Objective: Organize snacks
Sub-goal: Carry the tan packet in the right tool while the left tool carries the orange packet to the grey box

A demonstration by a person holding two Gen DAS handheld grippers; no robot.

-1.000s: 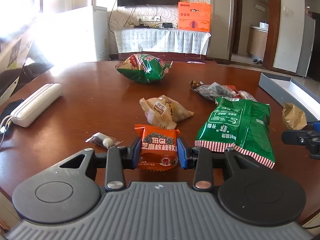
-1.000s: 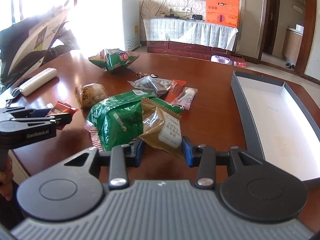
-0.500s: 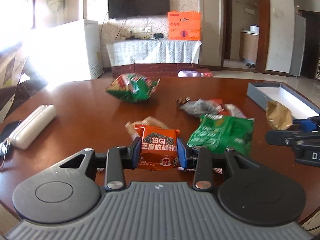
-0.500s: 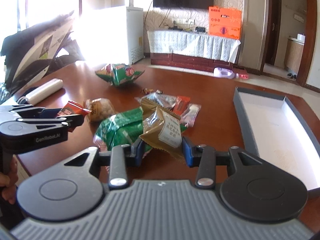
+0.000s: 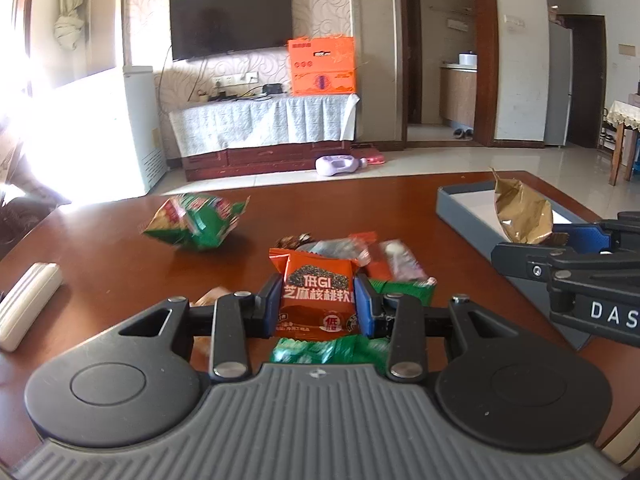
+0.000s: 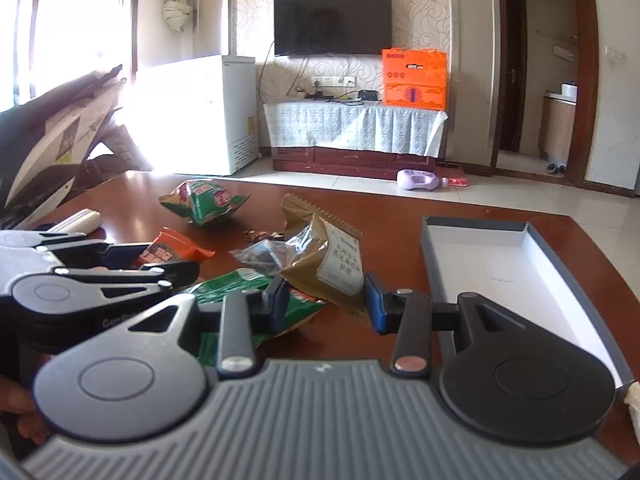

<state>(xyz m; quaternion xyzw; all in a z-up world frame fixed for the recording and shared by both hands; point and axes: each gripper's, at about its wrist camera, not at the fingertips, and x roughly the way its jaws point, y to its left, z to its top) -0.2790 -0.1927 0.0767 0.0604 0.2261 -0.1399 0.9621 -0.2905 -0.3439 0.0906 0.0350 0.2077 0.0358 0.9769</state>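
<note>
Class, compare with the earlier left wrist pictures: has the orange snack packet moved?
Yes. The orange snack packet, clamped in the left gripper, has risen off the table and now hangs above the green bag.

Table (image 5: pixel 104 248): carrying the snacks, case and tray.
Crinkled bag (image 5: pixel 194 220): lying far back, left of centre.
Wrapper pile (image 6: pixel 260 254): sitting mid-table, behind the flat bag (image 6: pixel 240 280).
Tray (image 6: pixel 516 264): lying along the right edge.
Case (image 5: pixel 28 308): resting at the left edge.
Cabinet (image 6: pixel 356 132): standing beyond the table, under the TV (image 6: pixel 332 22).
</note>
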